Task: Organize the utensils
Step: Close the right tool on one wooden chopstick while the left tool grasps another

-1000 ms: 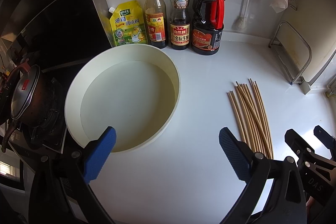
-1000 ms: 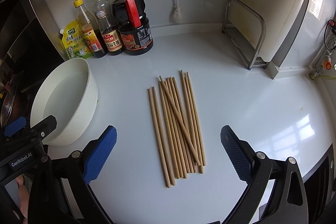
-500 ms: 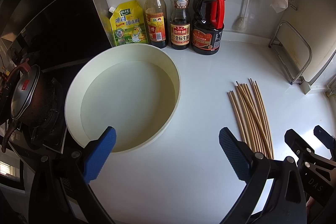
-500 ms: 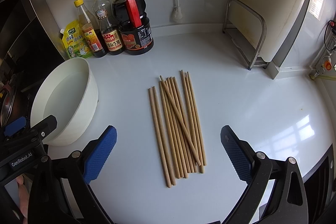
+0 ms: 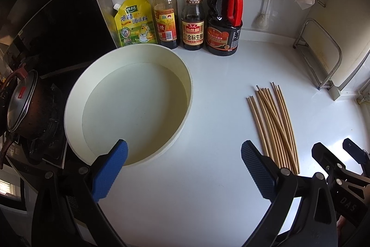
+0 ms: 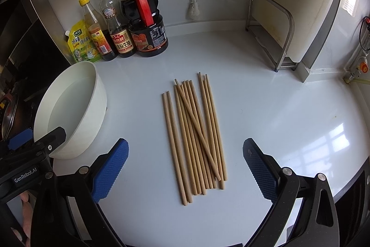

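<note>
Wooden chopsticks (image 6: 194,133) lie loose and nearly parallel on the white worktop (image 6: 266,131), one stick crossing the rest, just ahead of the right gripper (image 6: 185,166), whose jaws stand wide apart and empty. The left gripper (image 5: 183,168), likewise spread and empty, hovers beside the white basin (image 5: 185,122). Risks: thin round sticks may roll or fan out under a closing pinch, and the crossed stick may lever its neighbours aside.
</note>
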The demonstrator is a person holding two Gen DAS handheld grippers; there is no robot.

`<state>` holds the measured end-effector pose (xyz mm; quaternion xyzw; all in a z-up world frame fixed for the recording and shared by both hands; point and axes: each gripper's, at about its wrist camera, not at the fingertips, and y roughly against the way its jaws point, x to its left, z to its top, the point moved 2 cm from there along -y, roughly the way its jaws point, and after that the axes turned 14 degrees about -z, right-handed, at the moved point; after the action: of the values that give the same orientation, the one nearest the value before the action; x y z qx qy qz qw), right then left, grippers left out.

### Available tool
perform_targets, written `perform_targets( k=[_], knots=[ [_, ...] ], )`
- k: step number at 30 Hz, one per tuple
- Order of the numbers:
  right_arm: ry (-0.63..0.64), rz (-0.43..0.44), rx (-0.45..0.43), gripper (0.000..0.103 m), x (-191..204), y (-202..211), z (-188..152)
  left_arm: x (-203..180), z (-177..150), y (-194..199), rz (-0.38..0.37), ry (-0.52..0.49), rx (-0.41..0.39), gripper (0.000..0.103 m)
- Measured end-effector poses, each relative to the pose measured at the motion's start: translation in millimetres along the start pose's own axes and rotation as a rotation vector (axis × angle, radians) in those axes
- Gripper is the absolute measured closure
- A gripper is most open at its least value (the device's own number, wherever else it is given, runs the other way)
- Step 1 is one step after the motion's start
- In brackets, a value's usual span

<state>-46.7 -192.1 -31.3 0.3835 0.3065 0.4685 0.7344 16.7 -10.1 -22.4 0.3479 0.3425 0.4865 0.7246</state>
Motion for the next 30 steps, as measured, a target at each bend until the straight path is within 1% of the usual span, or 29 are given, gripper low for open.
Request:
perform_targets(
  k=[6, 9, 12, 15, 20, 23, 24, 30],
  knots=[
    [-0.002, -0.018, 0.005, 0.008, -26.5, -22.8, -2.8, -18.2, 2.3, -19.7, -0.05, -0.019, 0.003, 0.006],
    [-0.001, -0.034, 0.022, 0.008, -40.6, -43.0, -4.6, -32.0, 1.6, -37.8, -0.073, -0.032, 0.019, 0.006],
    [0.006, -0.017, 0.05, 0.008, -52.1, -65.1, -6.6, -44.4, -0.6, -55.7, -0.086, -0.038, 0.037, 0.006],
    [0.034, -0.032, 0.049, 0.008, -58.3, -83.6, -6.6, -52.5, -5.2, -73.2, -0.094, -0.033, 0.053, 0.006],
    [0.054, -0.039, 0.048, 0.008, -64.1, -113.7, -5.2, -56.2, -14.0, -100.7, -0.112, 0.0, 0.091, 0.006],
    [0.077, -0.03, 0.081, 0.008, -63.6, -132.5, -5.4, -57.4, -18.3, -117.3, -0.114, 0.025, 0.117, 0.006],
    [0.088, -0.042, 0.088, 0.008, -62.4, -137.7, -5.0, -57.9, -19.7, -122.6, -0.105, 0.031, 0.125, 0.006],
    [0.149, -0.086, 0.054, 0.008, -56.4, -154.7, 1.6, -60.4, -25.6, -143.5, -0.089, 0.054, 0.133, 0.006]
  ],
)
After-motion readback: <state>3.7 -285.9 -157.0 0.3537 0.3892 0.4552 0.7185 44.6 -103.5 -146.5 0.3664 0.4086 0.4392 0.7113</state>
